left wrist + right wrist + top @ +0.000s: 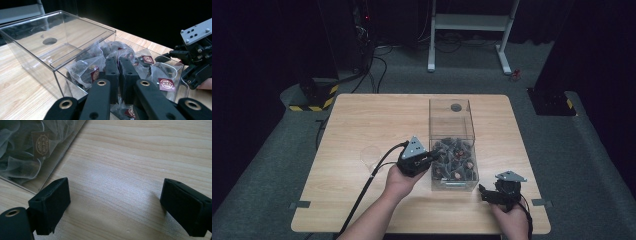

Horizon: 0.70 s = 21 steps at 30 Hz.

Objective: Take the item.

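Left claw [119, 65]: pressing together among the clear sachets with maroon labels [86, 69], centre of the left gripper view; whether it is pinching one, I cannot tell.
Right claw [115, 202]: spreading wide over bare wooden tabletop [140, 157].
Sachets' place: lying inside the clear plastic box [453, 150], centre of the high view.
Technique: probably lifting straight up, clearing the box wall.
Writing: round emblem on labels, unreadable.
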Available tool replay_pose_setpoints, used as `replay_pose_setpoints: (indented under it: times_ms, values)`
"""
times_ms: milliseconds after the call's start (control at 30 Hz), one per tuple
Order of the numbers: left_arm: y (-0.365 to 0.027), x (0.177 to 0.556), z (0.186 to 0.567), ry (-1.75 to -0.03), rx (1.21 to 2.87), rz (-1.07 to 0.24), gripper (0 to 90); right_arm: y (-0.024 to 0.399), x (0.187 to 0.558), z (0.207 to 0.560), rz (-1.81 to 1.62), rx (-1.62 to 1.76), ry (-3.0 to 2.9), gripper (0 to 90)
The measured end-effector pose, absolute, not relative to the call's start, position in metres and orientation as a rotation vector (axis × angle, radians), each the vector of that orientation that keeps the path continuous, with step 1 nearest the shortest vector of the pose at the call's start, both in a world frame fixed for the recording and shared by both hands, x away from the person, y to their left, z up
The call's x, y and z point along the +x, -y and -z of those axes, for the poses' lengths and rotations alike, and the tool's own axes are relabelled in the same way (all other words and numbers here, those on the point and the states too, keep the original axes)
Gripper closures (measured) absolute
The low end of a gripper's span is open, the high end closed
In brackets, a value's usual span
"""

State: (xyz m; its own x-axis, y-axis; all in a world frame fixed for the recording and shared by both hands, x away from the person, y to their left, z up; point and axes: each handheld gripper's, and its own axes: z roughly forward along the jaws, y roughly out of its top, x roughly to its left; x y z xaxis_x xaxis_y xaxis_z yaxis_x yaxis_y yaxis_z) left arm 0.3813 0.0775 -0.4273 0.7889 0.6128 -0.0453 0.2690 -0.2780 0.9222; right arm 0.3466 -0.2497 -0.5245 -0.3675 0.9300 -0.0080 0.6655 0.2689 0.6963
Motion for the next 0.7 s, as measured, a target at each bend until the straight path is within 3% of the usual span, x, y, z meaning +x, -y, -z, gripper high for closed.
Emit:
replay_pose_setpoints:
  times_ms: [700]
  values:
    - [-0.098,0.377,0.424,-0.681,1.848,-0.398,86.6,0.250,0.347,0.525,-0.856,1.442,-2.128,8.9]
